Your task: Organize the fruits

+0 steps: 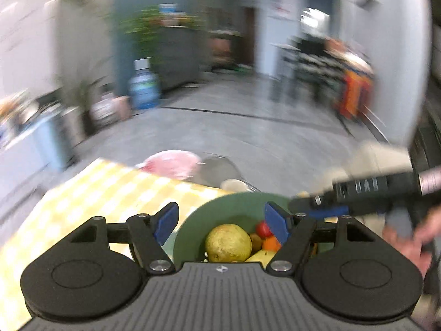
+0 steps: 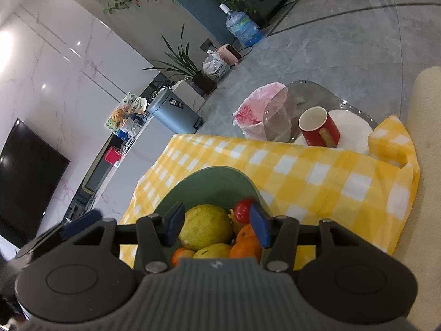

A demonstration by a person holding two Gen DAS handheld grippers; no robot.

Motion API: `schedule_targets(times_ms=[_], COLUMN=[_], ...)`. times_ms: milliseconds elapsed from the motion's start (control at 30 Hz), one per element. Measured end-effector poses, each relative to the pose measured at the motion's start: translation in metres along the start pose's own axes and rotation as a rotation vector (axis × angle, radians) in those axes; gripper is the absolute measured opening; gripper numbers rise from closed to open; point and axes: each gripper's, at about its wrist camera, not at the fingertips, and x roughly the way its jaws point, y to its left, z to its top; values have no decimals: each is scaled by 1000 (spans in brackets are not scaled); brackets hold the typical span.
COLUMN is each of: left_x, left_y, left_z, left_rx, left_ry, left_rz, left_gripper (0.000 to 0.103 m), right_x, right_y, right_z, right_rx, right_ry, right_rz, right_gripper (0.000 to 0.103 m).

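A green bowl (image 2: 215, 182) sits on a yellow checked cloth (image 2: 317, 182). It holds a big yellow-green pear (image 2: 205, 230), a red fruit (image 2: 244, 211), oranges (image 2: 246, 244) and a smaller yellow fruit (image 2: 212, 251). My right gripper (image 2: 217, 224) is open and empty, just above the bowl, with the pear between its blue pads. My left gripper (image 1: 222, 222) is open and empty over the same bowl (image 1: 220, 209); the pear (image 1: 228, 242) lies below it. The left wrist view is blurred. The right gripper's body (image 1: 366, 193) shows at the right there.
A red mug (image 2: 318, 127) and a white plate (image 2: 350, 129) stand on a glass table (image 2: 311, 91) beyond the cloth. A pink-lined bin (image 2: 256, 110) stands behind. A beige seat edge (image 2: 427, 138) is at the right. A grey pedal bin (image 2: 172, 110) is on the floor.
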Motion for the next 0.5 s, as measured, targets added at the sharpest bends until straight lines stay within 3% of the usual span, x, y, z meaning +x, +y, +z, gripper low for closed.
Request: schedule_targets(times_ms=[100, 200, 333, 500], left_x=[-24, -39, -57, -83], left_y=[-9, -22, -30, -51], left_z=[3, 6, 4, -9], left_rx=[-143, -212, -361, -437], left_ry=[5, 35, 99, 107], left_rz=[195, 355, 410, 479], left_gripper=[88, 88, 88, 90], right_x=[-4, -9, -28, -65], right_y=[8, 15, 25, 38], right_z=[2, 3, 7, -6], right_rx=[-48, -106, -162, -312], right_ry=[-1, 13, 67, 105], right_rz=[-3, -34, -111, -161], right_gripper=[51, 51, 51, 51])
